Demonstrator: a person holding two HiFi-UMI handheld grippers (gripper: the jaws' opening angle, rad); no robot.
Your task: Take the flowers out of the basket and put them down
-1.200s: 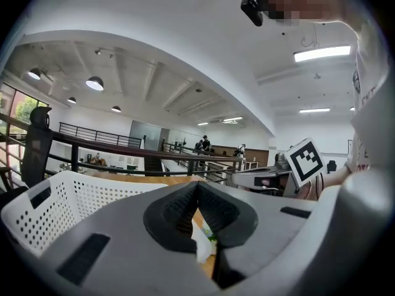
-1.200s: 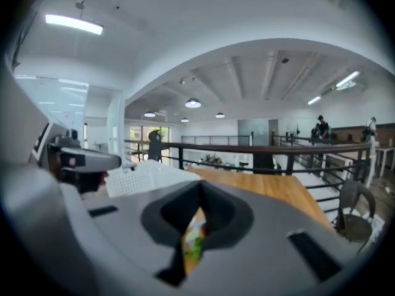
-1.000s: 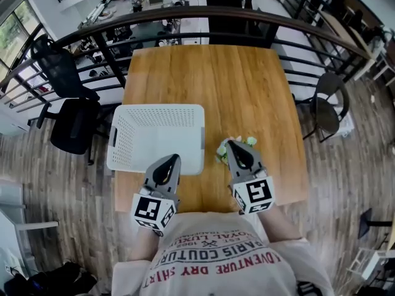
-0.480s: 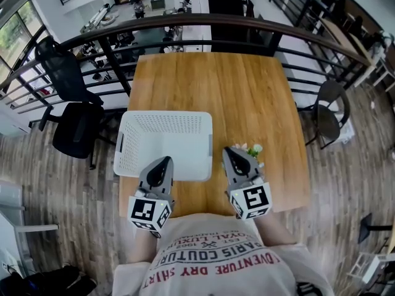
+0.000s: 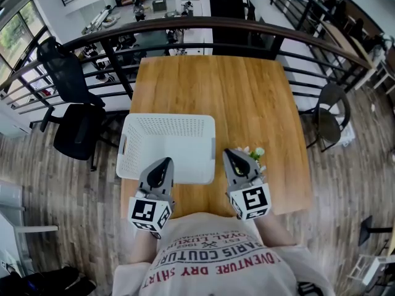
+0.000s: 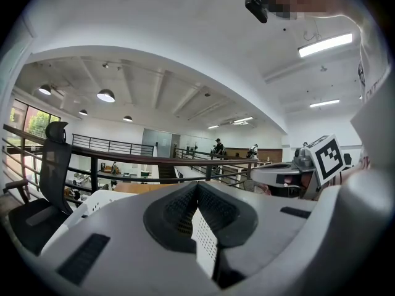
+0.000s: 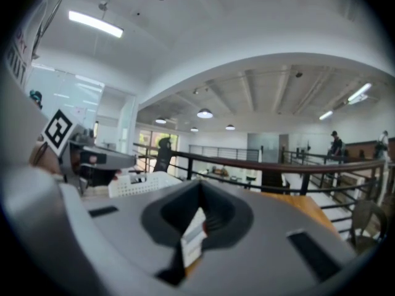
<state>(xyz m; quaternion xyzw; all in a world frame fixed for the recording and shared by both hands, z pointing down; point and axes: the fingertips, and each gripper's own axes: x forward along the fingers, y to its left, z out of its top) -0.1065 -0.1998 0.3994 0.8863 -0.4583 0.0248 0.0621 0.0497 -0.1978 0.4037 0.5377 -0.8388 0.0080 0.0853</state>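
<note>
- Standing off the surface's (image 5: 210, 85) left edge, at 9 o'clock of it, black office chair (image 5: 73, 125) on wood floor.
- White perforated basket (image 5: 170, 117) on the surface's near-left part, nothing visible inside; seen also in left gripper view (image 6: 102, 199) and right gripper view (image 7: 145, 180).
- Left gripper (image 5: 166, 162) at 6 o'clock of the basket, tip over its near rim, marker cube (image 5: 148, 211) toward the person. Own view: jaws pressed together at the tips (image 6: 197, 187), nothing held, only basket mesh visible through the gap behind them.
- Right gripper (image 5: 229, 152) just off the basket's near-right corner, at 3 o'clock of the left gripper, well apart from it. Own view: jaws closed tip to tip (image 7: 199, 187), gripper held about level; white and orange patch in the gap behind the tips, cannot tell what.
- Flowers (image 5: 254, 155) out of the basket, at 3 o'clock of the right gripper's tip, just beside it, near the surface's right edge; pale green and white heads, stems hidden behind the gripper body.
</note>
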